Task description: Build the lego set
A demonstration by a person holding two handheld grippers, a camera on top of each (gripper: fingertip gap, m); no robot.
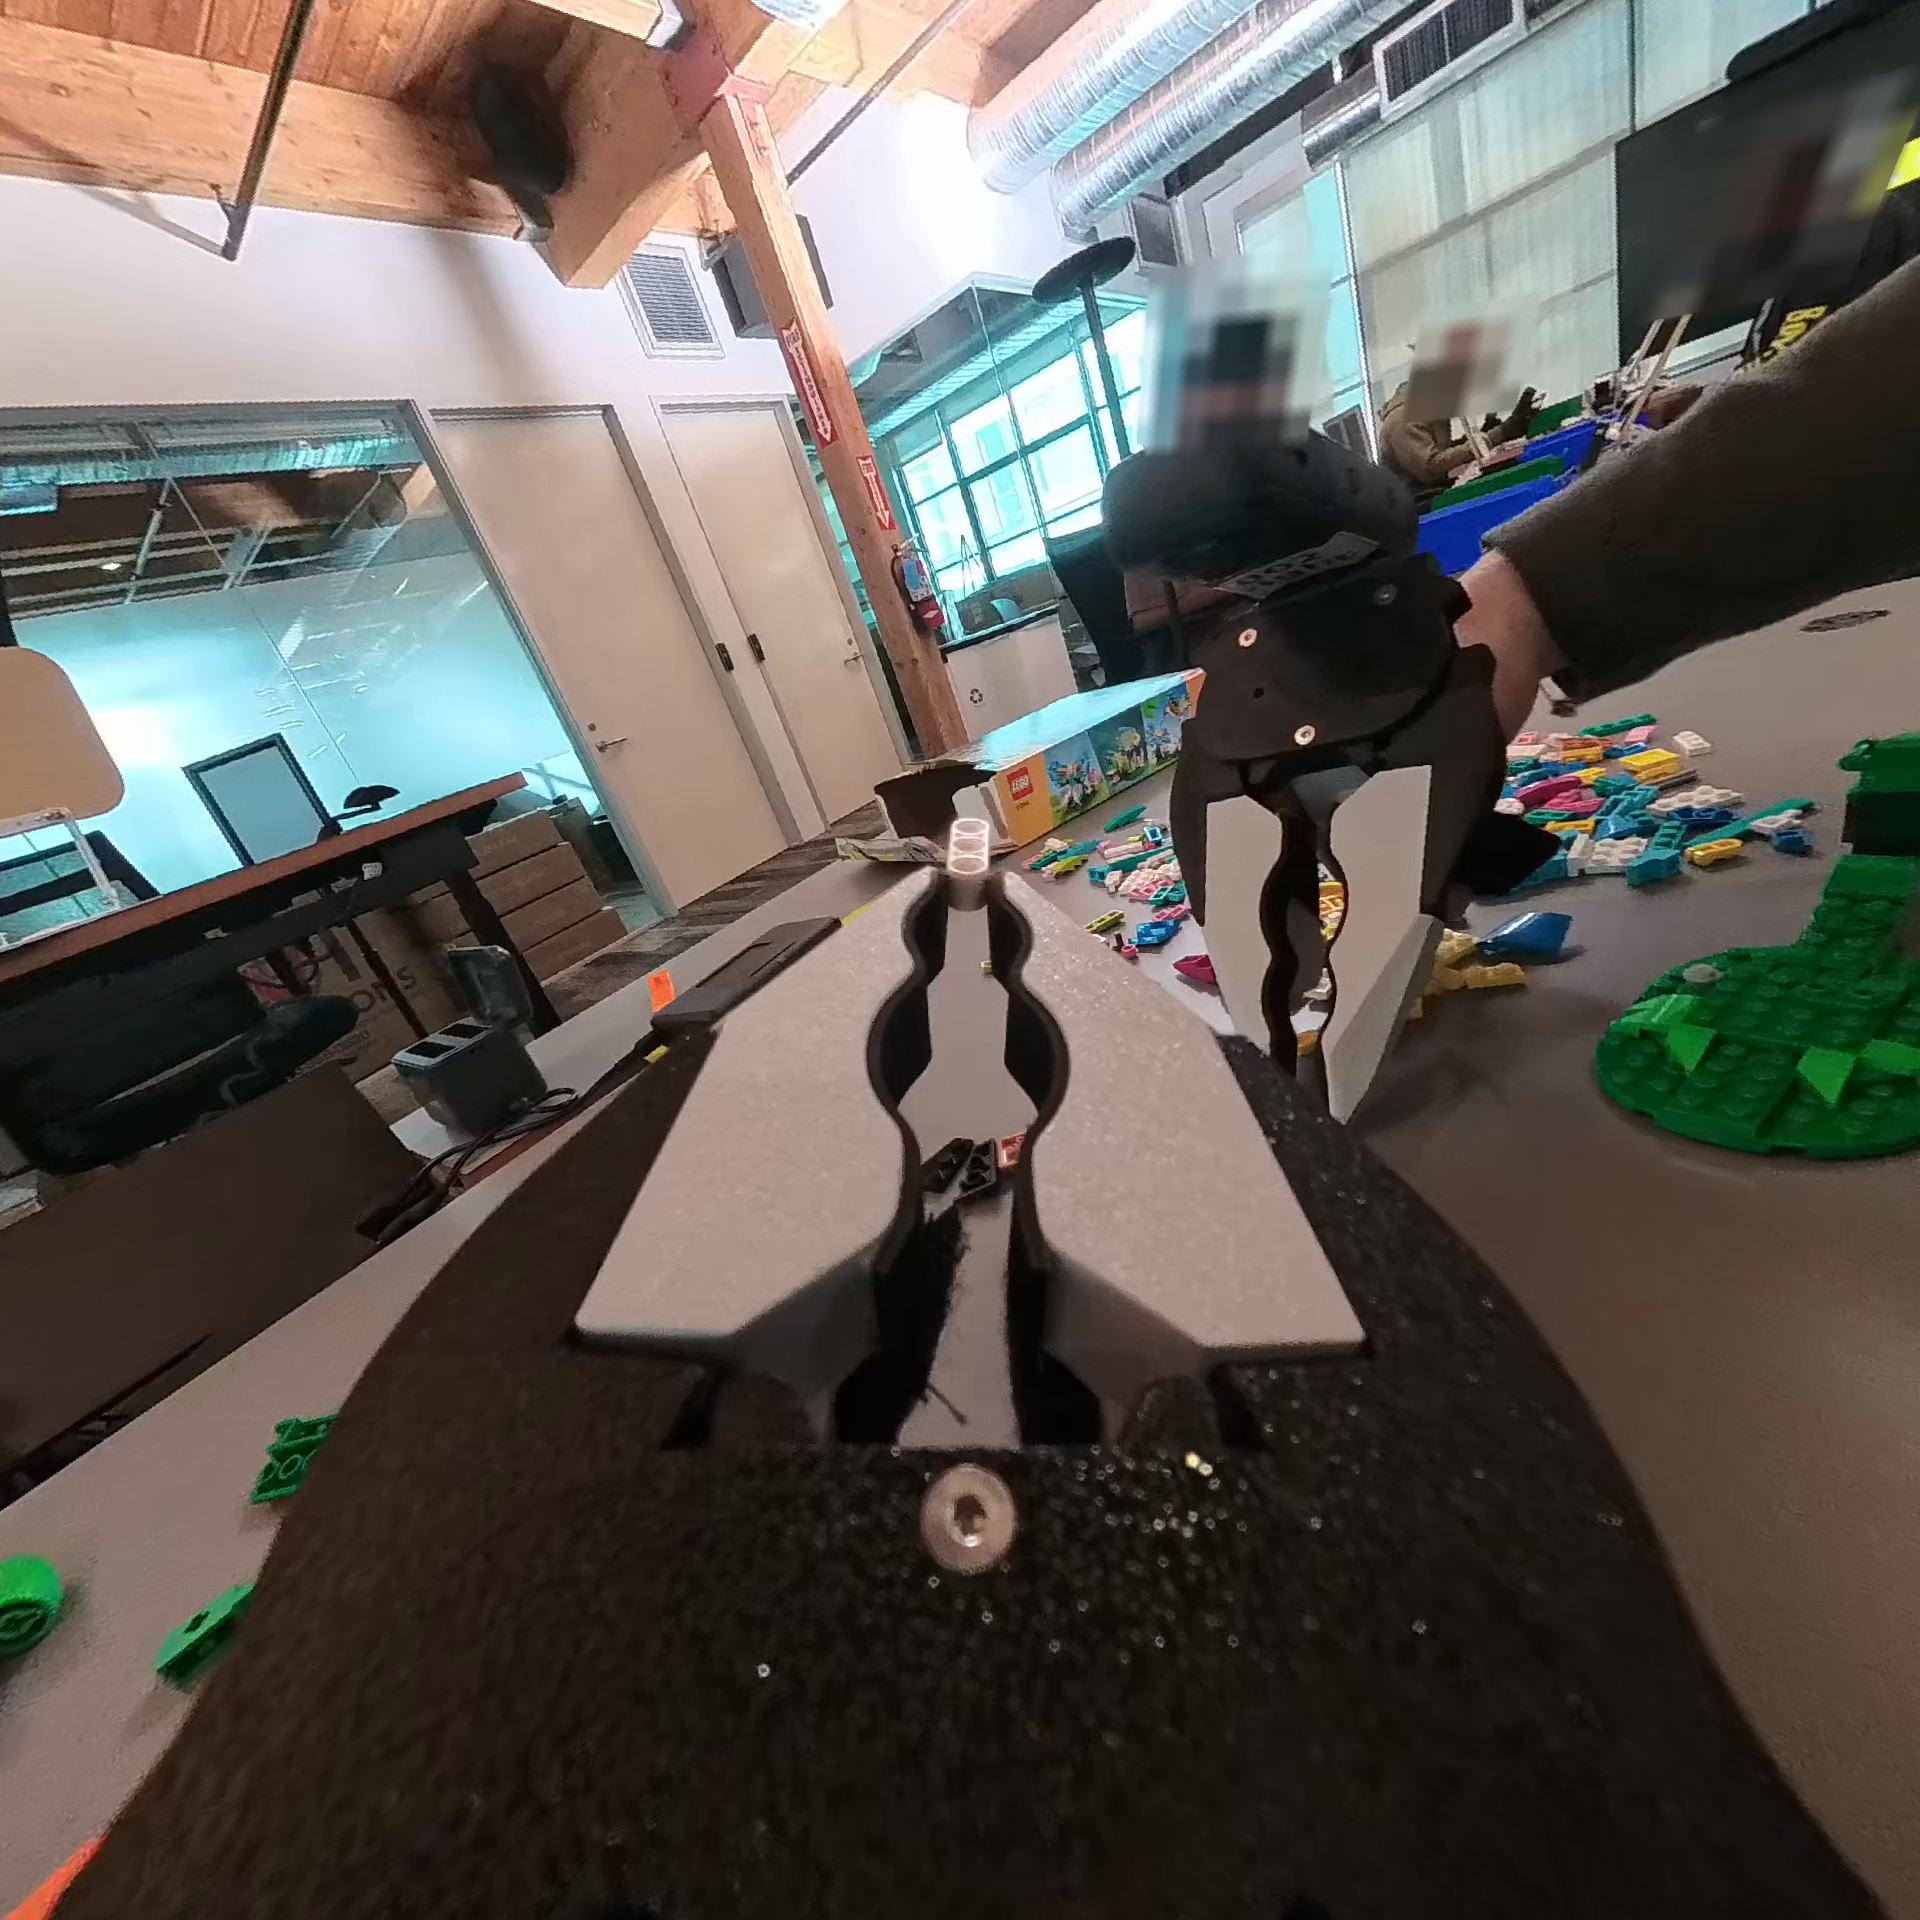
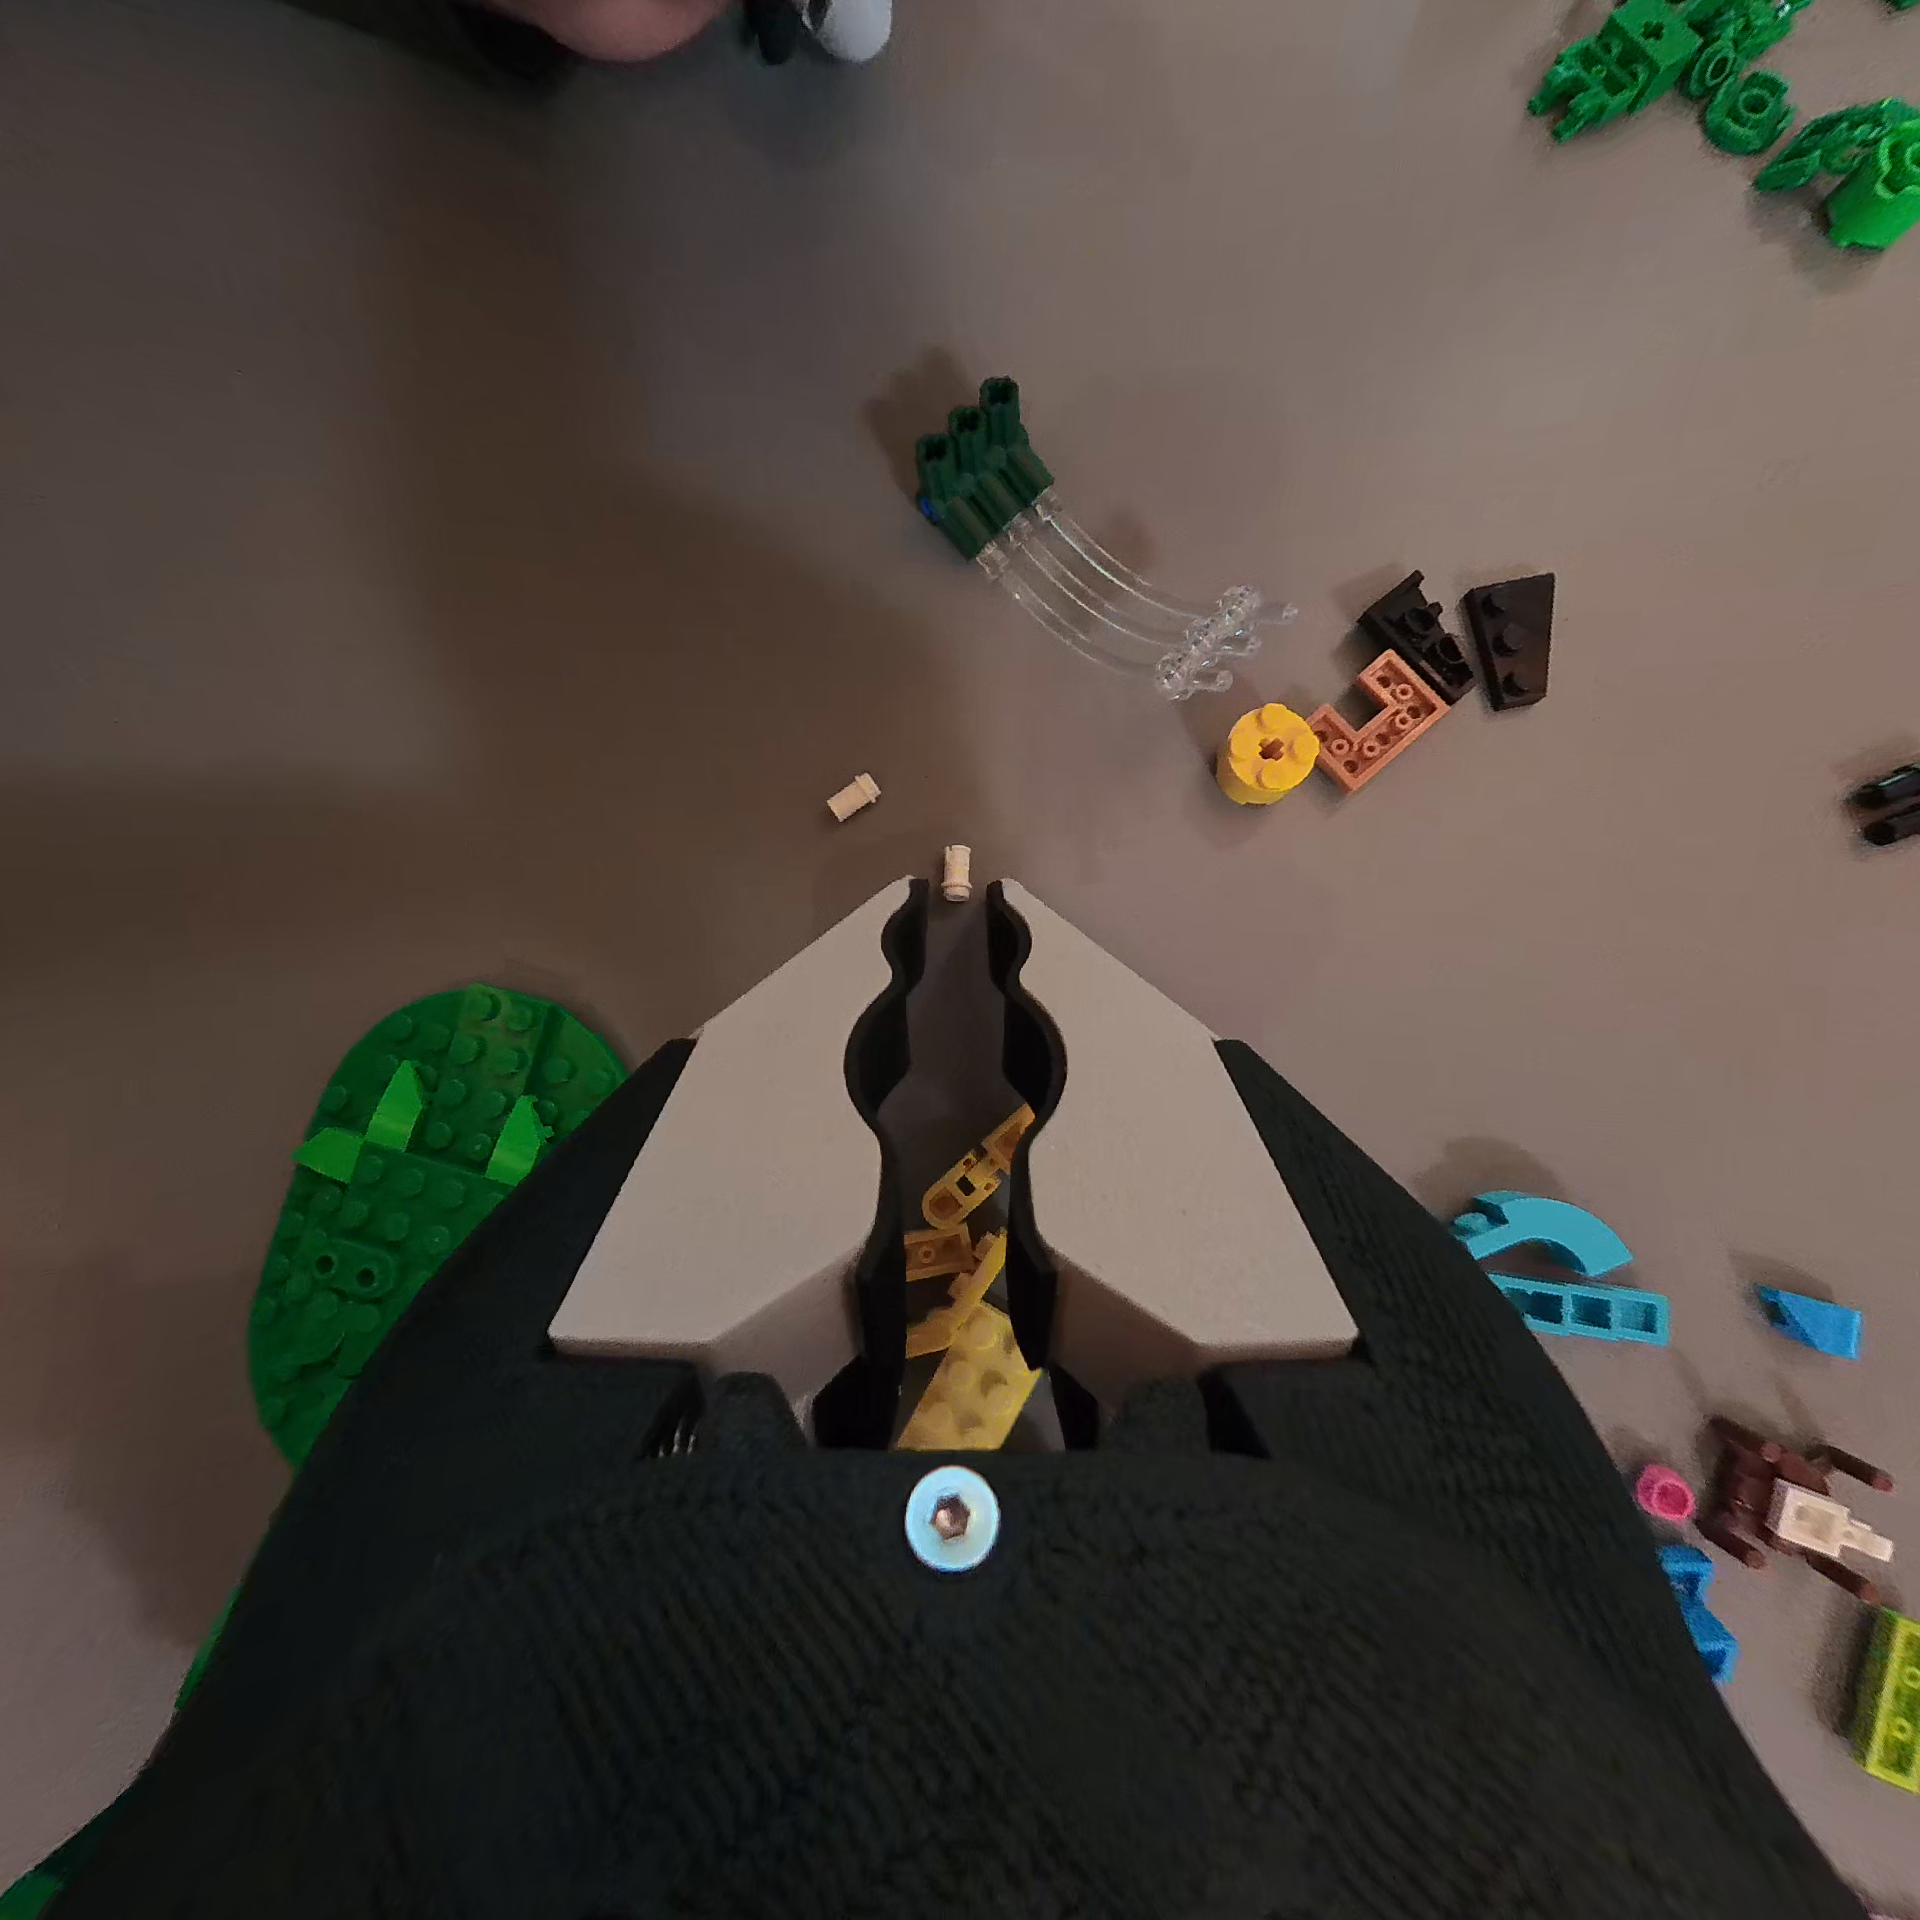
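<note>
My left gripper (image 1: 967,881) is held up above the table, shut on a small light grey beam with round holes (image 1: 970,852) that sticks out of its tips. My right gripper (image 2: 954,885) points straight down at the grey table, jaws narrowly apart. A small tan pin (image 2: 956,871) lies on the table right at its tips, looser than the gap. A second tan pin (image 2: 854,798) lies just to the left. The right gripper also shows in the left wrist view (image 1: 1314,1081), held by a hand in a dark sleeve. The green base plate (image 1: 1766,1029) (image 2: 416,1174) lies beside it.
A dark green piece with clear stalks (image 2: 982,468), a yellow round brick (image 2: 1270,753), an orange plate (image 2: 1371,727) and black wedges (image 2: 1455,634) lie ahead. Yellow pieces (image 2: 966,1351) lie under the right gripper. A coloured brick pile (image 1: 1621,790) and the set's box (image 1: 1081,748) lie farther off. To reach the yellow round brick (image 2: 1270,753) in a straight line is about 5 cm for my right fingers, about 12 cm for my left.
</note>
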